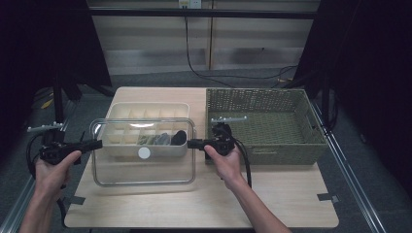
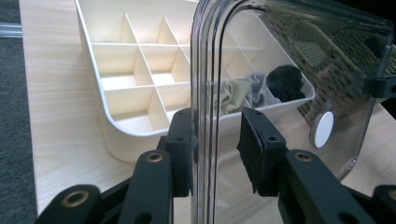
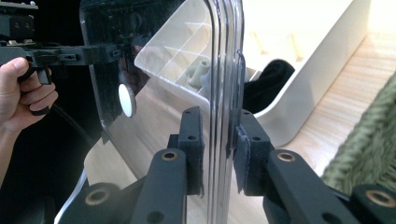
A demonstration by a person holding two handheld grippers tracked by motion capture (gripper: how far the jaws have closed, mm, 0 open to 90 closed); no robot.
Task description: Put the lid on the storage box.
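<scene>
Clear lid (image 1: pixel 144 170) held off the bench (image 1: pixel 204 204), hanging just in front of the cream divider box (image 1: pixel 145 112) and a bit above it. Left hand-held gripper (image 1: pixel 97 143) is clamped on the lid's left rim, right hand-held gripper (image 1: pixel 192 143) on its right rim, jaws partly closed around the edge. Socks (image 1: pixel 163 139) sit in the box's front-right cells. Woven basket (image 1: pixel 272 145) is right of the box.

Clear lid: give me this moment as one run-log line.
clear lid: held off table, over front of divided organizer | left gripper: clamps left edge | right gripper: clamps right edge | socks: in front compartments
</scene>
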